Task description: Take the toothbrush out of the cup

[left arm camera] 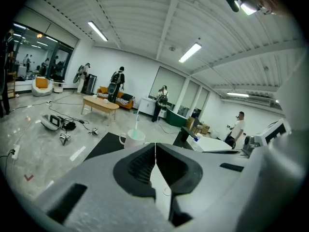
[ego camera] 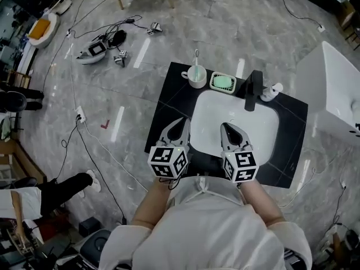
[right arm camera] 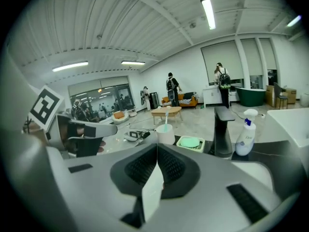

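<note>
Toothbrush [ego camera: 196, 58]: lower end hidden inside the cup [ego camera: 197, 77], bristles too small to make out in head view. Left gripper view: the left gripper [left arm camera: 155, 145] body covers the cup's lower part. Head view, 6 o'clock: my torso hides the counter's [ego camera: 169, 89] near edge. 8 o'clock: bystander [ego camera: 56, 187] cut off by the frame. 3 o'clock: white unit [ego camera: 332, 94] cut off too.
</note>
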Demonstrator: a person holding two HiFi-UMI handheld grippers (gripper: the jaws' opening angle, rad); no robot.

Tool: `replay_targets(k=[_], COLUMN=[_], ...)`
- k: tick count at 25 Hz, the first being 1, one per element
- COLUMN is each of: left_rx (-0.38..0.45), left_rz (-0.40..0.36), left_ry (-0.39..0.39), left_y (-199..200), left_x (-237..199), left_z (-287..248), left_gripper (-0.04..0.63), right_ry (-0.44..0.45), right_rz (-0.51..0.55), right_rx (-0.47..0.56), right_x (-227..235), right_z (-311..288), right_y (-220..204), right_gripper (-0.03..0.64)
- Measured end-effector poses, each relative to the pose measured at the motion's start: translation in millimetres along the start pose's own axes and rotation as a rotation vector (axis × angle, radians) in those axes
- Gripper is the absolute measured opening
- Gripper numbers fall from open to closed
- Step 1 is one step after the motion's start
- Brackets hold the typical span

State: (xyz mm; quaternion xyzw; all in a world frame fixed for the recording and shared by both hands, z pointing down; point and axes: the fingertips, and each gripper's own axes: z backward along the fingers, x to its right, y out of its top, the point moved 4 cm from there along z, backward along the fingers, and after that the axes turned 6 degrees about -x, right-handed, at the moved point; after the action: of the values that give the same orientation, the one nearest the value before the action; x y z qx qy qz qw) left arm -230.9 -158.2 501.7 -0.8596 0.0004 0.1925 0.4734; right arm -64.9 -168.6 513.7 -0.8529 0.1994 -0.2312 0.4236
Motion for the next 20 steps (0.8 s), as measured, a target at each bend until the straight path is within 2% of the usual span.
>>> replay_targets(k=[8, 12, 16, 20], left_rx=[-0.059, -0.081, -0.110, -0.153], left_rz=[-0.103, -0.181, -0.189, -0.215], left_ry=[-0.183, -0.239, -0.283, -0.286], left_y=[39.8, 63.1, 75.7, 82.3], left_x=[-35.1, -49.3, -63.6, -70.2], left_z=[-49.7, -78.2, -113.1, -143.5], left_gripper=[0.020, 0.020, 0.021, 0.023], right_ry=[-0.098, -0.141, -0.178, -0.208], right_rz=[-0.113, -0.149, -0.178, -0.194], right_rx=[0.012, 0.000, -0.011, -0.025], right_x=[-12.4, -14.0, -8.2, 3.7], right_z=[-54.5, -76.6, -93.7, -106.5], right_y=[29.1, 37.6, 41.5, 44.6], right_gripper=[0.028, 0.028, 0.028, 0.028])
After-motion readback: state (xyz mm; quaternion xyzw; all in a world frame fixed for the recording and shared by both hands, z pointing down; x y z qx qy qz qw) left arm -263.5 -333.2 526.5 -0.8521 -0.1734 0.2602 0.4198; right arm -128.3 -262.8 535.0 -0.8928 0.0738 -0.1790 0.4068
